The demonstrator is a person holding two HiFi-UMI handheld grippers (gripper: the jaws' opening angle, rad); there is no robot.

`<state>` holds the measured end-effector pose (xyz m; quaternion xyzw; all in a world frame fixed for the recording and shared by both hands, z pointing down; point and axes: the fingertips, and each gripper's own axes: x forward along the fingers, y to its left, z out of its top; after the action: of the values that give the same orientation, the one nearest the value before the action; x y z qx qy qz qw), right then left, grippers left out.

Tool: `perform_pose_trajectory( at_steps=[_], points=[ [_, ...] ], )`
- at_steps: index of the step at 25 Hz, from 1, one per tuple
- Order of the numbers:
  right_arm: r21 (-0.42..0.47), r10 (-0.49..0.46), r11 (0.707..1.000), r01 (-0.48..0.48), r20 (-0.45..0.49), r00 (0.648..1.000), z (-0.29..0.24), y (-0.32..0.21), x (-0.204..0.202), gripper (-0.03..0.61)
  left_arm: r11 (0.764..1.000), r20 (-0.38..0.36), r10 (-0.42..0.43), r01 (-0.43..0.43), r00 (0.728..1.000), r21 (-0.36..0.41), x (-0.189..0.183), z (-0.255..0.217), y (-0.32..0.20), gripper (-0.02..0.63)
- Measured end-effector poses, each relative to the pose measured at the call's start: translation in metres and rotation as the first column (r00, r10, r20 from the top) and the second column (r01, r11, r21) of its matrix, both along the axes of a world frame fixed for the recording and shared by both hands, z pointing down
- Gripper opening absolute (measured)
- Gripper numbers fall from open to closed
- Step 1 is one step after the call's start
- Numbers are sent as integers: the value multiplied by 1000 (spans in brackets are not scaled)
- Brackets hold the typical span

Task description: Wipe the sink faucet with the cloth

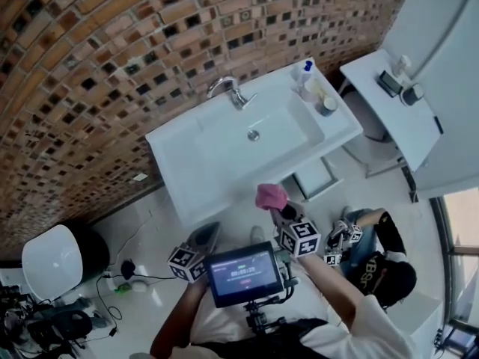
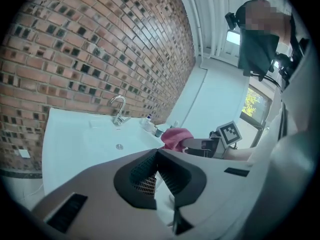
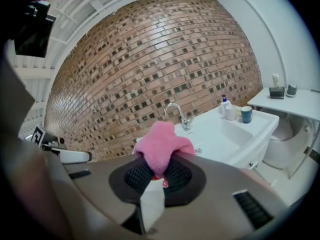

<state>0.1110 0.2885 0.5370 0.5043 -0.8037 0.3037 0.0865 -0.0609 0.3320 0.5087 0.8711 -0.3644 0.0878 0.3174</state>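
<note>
**While the faucet waits, the cloth is held ready**

Because the wiping has not yet begun, the right gripper (image 3: 157, 171) hangs in front of the sink (image 1: 179, 193), well short of it. Its jaws pinch the pink cloth (image 3: 161, 144) by one bunched end. Most of the cloth puffs out beyond the tips, which looks like a sensible hold, since the loose part is what would rub the metal.

The faucet (image 1: 230, 90) stands upright at the back of the sink, against the brick wall, untouched and well apart from the cloth. Its spout curves forward over the basin, so the reach will likely have to cross the whole bowl.

The left gripper (image 2: 156, 154) sits lower and to the left, with its jaws pressed together on nothing. It seems kept aside, out of the way. A small bottle (image 1: 307, 73) and cups crowd the sink's right back corner, near enough to the faucet that a wide sweep could knock them.
</note>
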Motion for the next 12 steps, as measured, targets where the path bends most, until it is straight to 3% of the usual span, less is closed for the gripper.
perform_pose_trajectory(
  at_steps=[5, 9, 12],
  points=[
    [4, 13, 1000, -13, 19, 1000, 0, -4, -7, 54, 1000, 4, 4, -4, 1000, 2, -5, -1, -8, -14],
    [-7, -27, 1000, 27, -53, 998, 2, -3, -19, 46, 1000, 6, 23, -23, 1000, 18, -9, -7, -19, -14],
    [3, -46, 999, 46, -23, 999, -1, -10, -27, 46, 999, 7, 36, -37, 999, 36, -14, -11, -28, -14]
  ],
)
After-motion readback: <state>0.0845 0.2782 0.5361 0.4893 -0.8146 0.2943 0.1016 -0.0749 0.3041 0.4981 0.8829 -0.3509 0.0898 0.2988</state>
